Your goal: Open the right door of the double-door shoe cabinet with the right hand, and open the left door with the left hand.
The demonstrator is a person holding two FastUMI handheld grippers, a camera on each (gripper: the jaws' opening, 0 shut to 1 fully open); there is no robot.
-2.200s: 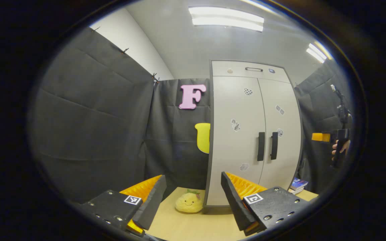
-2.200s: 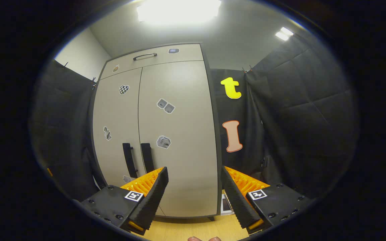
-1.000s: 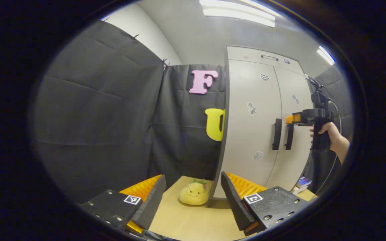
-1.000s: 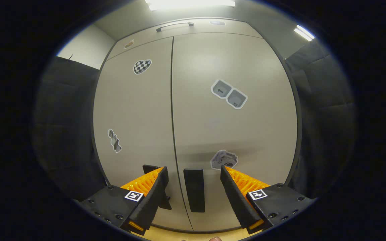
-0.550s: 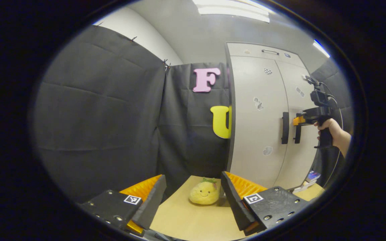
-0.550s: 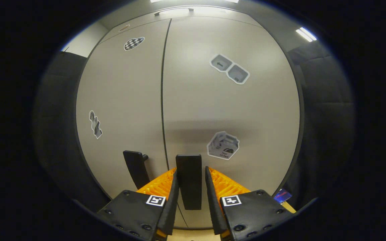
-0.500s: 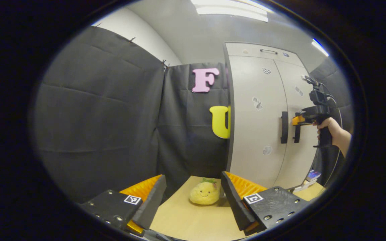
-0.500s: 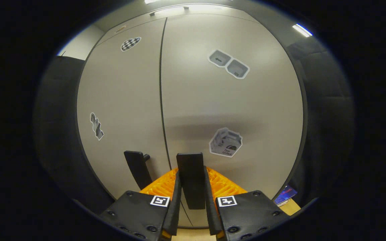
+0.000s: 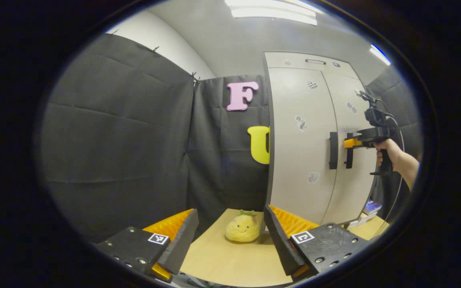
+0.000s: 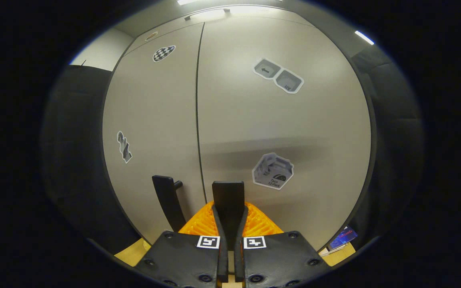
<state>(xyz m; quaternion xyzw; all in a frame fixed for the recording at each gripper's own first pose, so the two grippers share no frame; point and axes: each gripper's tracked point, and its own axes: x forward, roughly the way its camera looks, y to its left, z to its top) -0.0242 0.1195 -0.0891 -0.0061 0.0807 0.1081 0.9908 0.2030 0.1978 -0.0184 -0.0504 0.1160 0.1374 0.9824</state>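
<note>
Two flat, matte doors of the shoe cabinet (image 10: 278, 120) stand closed, and the right gripper (image 10: 230, 240) has both fingers pressed on the right door's handle (image 10: 228, 204), a slim dark upright bar, which looks like the grip needed to swing that door outward. Beside it the left door's handle (image 10: 166, 198) (same bar shape, standing off the panel on a short post) is free. Well back from the cabinet, the left gripper (image 9: 230, 236) hangs wide open and empty above a pale wooden table (image 9: 222, 268), near a soft yellow plush toy (image 9: 242, 229), likely waiting its turn.
</note>
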